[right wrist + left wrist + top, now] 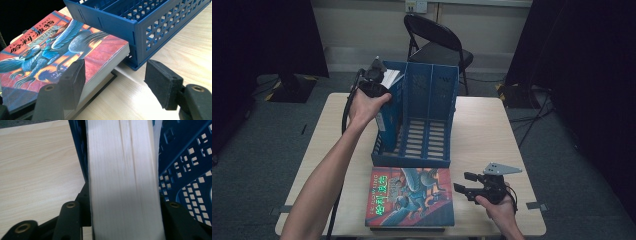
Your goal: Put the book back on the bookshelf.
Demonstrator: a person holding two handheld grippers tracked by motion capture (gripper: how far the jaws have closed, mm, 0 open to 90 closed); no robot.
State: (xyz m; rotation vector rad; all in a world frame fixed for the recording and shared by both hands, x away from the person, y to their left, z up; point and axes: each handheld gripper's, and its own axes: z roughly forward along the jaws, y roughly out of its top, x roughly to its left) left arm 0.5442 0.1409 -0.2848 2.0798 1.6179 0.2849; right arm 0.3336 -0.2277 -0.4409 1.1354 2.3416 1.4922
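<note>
A blue slotted file holder (426, 159) stands mid-table, its wall (190, 170) close beside my left gripper. A book stands upright in the holder's left compartment, white page edges (122, 170) up (391, 77). My left gripper (384, 84) comes down on the book's top, and in the left gripper view its jaws (125, 202) lie against both sides of the page block. A colourful red and blue book (412, 197) lies flat in front of the holder. My right gripper (461, 181) stands open to its right, nothing between the jaws (115, 80), the left pad near the book's corner (107, 52).
A dark flat thing (100, 93) lies under the colourful book. The holder's front corner (136, 42) sits just past that book. Behind the table stands a black folding chair (437, 40). Bare wood (492, 135) lies right of the holder.
</note>
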